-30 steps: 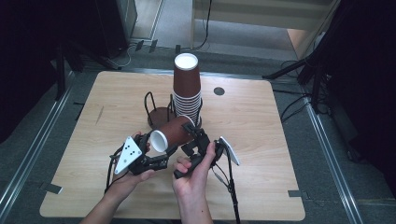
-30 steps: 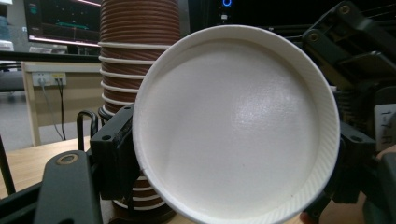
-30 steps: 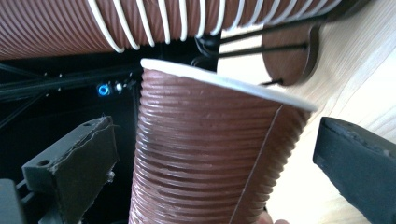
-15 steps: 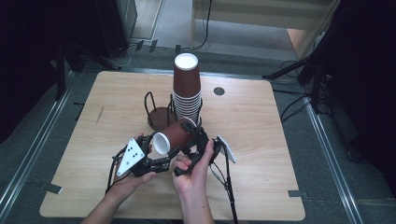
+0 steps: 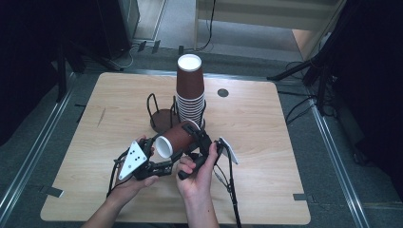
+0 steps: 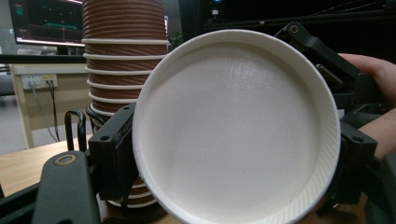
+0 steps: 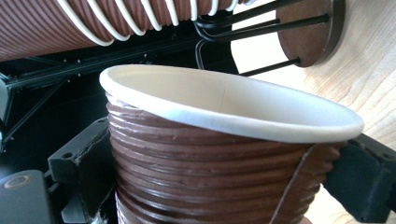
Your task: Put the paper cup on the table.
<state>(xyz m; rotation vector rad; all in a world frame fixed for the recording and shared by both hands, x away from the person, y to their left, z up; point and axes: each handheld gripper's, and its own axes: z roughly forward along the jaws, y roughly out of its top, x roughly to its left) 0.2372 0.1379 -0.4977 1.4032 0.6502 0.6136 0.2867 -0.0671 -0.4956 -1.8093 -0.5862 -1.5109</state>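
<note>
— Looking from the table down: what stands beyond the tongs?

— A tall stack of brown ribbed cups sits in a wire rack, just past both tongs, upright, near the table's middle.

— And the loose cup?

— It lies on its side in the air, between the two tongs and in front of the stack, its white mouth facing the left tongs.

— Who has it?

— The right tongs clamp its ribbed wall, a black jaw pressed to each side; in the right gripper view the cup sits squarely between them.

— The left tongs?

— Narrow, jaws just easing apart. One jaw sits at the rim of the cup, right at the mouth; whether it still pinches the rim, I cannot tell.
</note>
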